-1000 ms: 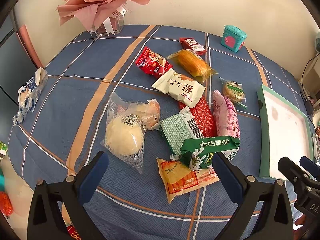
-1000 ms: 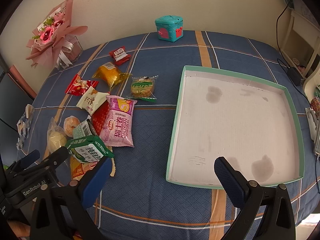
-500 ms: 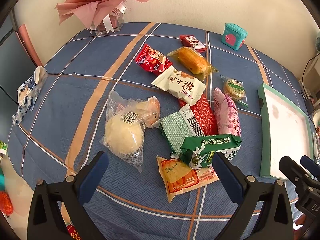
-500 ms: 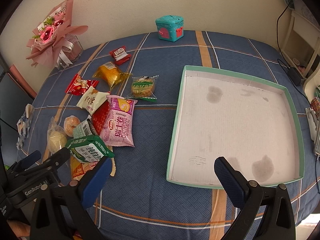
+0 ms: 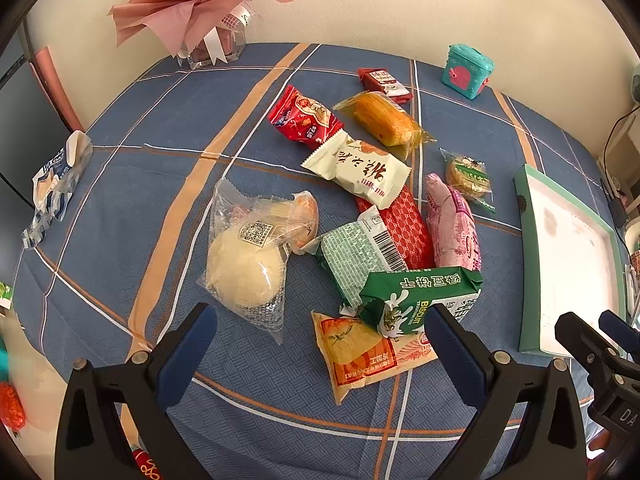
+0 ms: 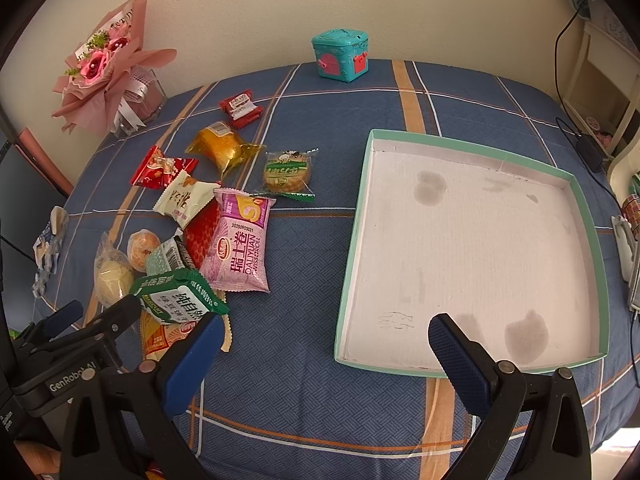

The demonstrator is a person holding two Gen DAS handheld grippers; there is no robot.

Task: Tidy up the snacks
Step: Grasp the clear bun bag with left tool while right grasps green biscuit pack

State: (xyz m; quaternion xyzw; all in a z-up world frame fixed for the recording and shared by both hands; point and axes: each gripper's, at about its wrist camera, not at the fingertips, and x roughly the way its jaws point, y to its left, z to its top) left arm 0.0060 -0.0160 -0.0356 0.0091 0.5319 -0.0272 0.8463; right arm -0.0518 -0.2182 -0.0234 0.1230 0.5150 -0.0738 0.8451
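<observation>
Several snack packs lie in a heap on the blue plaid tablecloth: a green biscuit pack (image 5: 420, 292), an orange pack (image 5: 364, 352), a clear bag with a pale bun (image 5: 244, 264), a pink roll pack (image 6: 238, 240), a white pack (image 5: 356, 168) and a corn pack (image 5: 384, 122). A shallow green-rimmed tray (image 6: 592, 216) with nothing in it sits to the right. My left gripper (image 5: 320, 344) hovers open just in front of the heap. Over the near table edge my right gripper (image 6: 322, 352) is open, between heap and tray.
A pink bouquet in a glass vase (image 5: 204, 12) stands at the back left and a teal toy box (image 6: 340, 54) at the back. A crumpled wrapper (image 5: 52, 184) lies near the left edge. A cable and pale furniture (image 6: 592, 92) are on the right.
The left gripper has moved slightly forward towards the heap. The right gripper and the snacks stay put.
</observation>
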